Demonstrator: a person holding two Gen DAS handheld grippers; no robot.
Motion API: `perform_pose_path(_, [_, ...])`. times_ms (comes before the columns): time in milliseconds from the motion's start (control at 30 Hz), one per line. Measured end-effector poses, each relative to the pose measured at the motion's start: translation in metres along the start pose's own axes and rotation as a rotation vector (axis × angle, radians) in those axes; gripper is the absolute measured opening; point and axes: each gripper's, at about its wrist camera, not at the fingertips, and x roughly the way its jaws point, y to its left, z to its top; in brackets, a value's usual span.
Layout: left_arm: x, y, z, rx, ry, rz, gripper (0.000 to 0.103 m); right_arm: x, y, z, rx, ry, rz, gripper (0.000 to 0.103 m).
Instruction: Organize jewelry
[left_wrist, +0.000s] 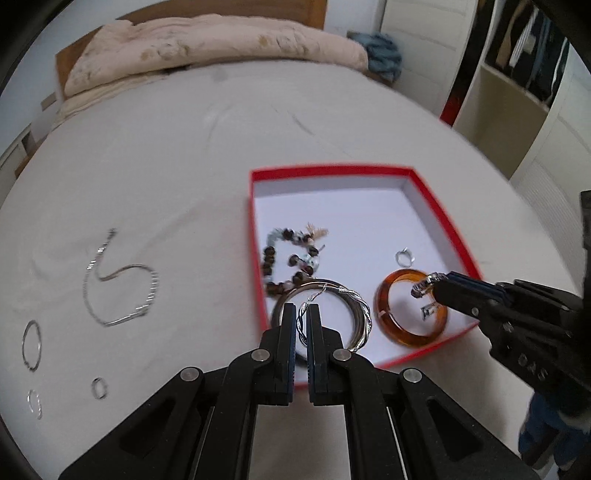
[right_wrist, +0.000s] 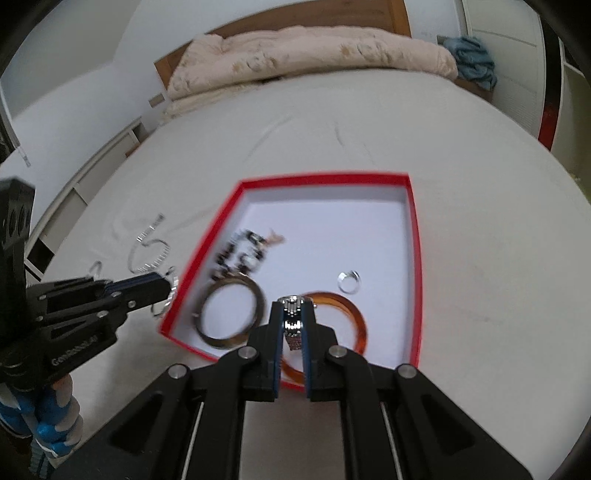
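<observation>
Left gripper (left_wrist: 303, 314) pinching a twisted hoop earring (left_wrist: 354, 321), right gripper (right_wrist: 292, 314) pinching a sparkly ring (right_wrist: 293, 325): either could snag and miss the red box (left_wrist: 443, 218)

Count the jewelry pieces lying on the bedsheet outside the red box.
4, all left of the box: silver chain, large thin hoop, small ring, small twisted hoop.

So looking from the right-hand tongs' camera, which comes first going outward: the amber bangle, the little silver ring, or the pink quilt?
From the right tongs, which grip a sparkly silver piece:
1. Amber bangle, just beyond the tips, at the near end of the red box.
2. Little silver ring, farther in, toward the box's right side.
3. Pink quilt, far off at the head of the bed.
</observation>
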Motion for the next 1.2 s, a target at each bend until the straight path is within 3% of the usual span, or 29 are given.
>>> perform_pose_path(267, [0.046, -0.007, -0.004, 0.025, 0.101, 0.062, 0.005, 0.014, -0.015, -0.019, 0.006, 0.052, -0.006, 0.009])
perform_pose_path(467, [0.046, -0.012, -0.001, 0.015, 0.115, 0.075, 0.006, 0.002, -0.019, -0.021, 0.014, 0.048, -0.037, 0.011])
perform_pose_path(600, [0.027, -0.011, -0.002, -0.007, 0.102, 0.058, 0.015, -0.018, -0.018, -0.021, 0.014, 0.030, -0.051, 0.013])
perform_pose_path(833, [-0.054, 0.002, -0.012, -0.044, 0.007, 0.052, 0.018, -0.078, 0.004, -0.022, 0.003, -0.036, -0.066, 0.013])
perform_pose_path(1033, [-0.148, 0.036, -0.031, -0.099, -0.110, 0.101, 0.019, -0.140, 0.055, -0.028, -0.047, -0.123, -0.036, 0.013])
perform_pose_path(1200, [-0.227, 0.079, -0.067, -0.138, -0.191, 0.203, 0.035, -0.179, 0.105, -0.041, -0.102, -0.177, 0.003, 0.013])
